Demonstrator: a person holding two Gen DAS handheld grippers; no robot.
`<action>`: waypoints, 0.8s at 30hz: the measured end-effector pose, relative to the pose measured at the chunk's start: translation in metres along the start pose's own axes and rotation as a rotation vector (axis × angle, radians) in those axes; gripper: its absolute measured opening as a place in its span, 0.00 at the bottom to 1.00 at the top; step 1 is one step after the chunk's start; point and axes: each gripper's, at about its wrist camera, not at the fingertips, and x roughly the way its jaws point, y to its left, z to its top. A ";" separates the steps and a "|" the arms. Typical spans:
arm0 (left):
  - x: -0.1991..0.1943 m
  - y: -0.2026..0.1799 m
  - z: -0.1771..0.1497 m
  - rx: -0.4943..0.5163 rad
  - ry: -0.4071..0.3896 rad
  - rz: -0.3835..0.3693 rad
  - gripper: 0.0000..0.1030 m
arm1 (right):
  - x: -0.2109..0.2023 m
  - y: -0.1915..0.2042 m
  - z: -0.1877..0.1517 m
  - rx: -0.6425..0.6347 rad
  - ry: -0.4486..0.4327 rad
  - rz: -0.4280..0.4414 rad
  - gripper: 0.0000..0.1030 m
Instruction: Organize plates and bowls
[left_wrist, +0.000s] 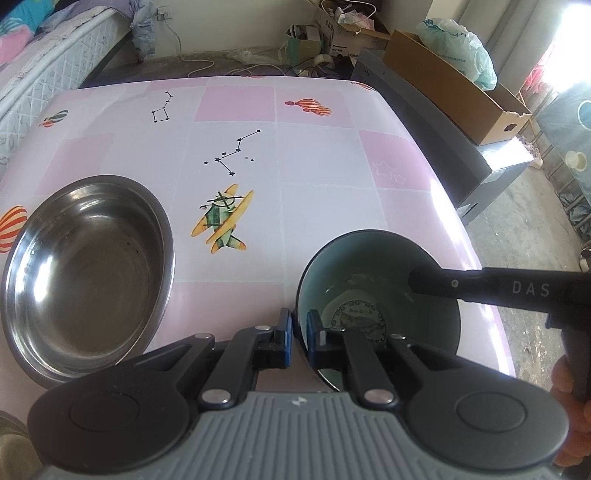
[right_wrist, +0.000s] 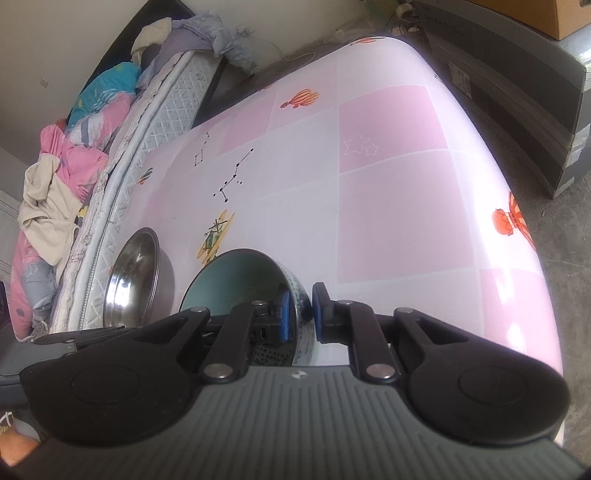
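2 bowls sit on the pink checked tablecloth (left_wrist: 317, 206) in the left wrist view: a stainless steel bowl (left_wrist: 86, 275) at the left, empty and upright, and a teal ceramic bowl (left_wrist: 376, 295) at the right, dark outside and pale green inside with a printed ring of characters on its floor. The left gripper (left_wrist: 300, 334) straddles the near-left rim of the teal bowl, 1 blue-padded finger outside the wall and 1 inside, pinched closely on it. From the right, the black body of the other tool, lettered "DAS", reaches over the far-right rim of that same bowl. A printed airplane (left_wrist: 222, 219) lies on the cloth between the 2 bowls, and star constellations are drawn farther back. Beyond the table edge stand a cardboard box (left_wrist: 454, 85) and a mattress (left_wrist: 48, 70). In the right wrist view, the right gripper (right_wrist: 300, 312) has its left blue pad inside the teal ceramic bowl (right_wrist: 236, 273) and its right pad outside the wall; the right pad seems to stand a little off the wall, so I cannot tell whether the grip is firm. The bowl looks tilted here, its mouth turned toward the stainless steel bowl (right_wrist: 135, 280), which lies just beside it near the mattress (right_wrist: 159, 122) edge. Bedding is heaped on that mattress, and a dark carton stands at the far right.
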 end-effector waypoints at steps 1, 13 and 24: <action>0.001 0.000 0.000 -0.002 0.005 -0.004 0.09 | -0.001 -0.001 0.000 0.005 0.004 -0.001 0.12; 0.008 -0.007 -0.005 -0.019 0.031 0.001 0.15 | -0.006 -0.014 -0.015 0.075 0.050 0.030 0.18; 0.015 -0.001 -0.003 -0.060 0.038 -0.006 0.11 | -0.002 -0.016 -0.019 0.059 0.011 0.019 0.17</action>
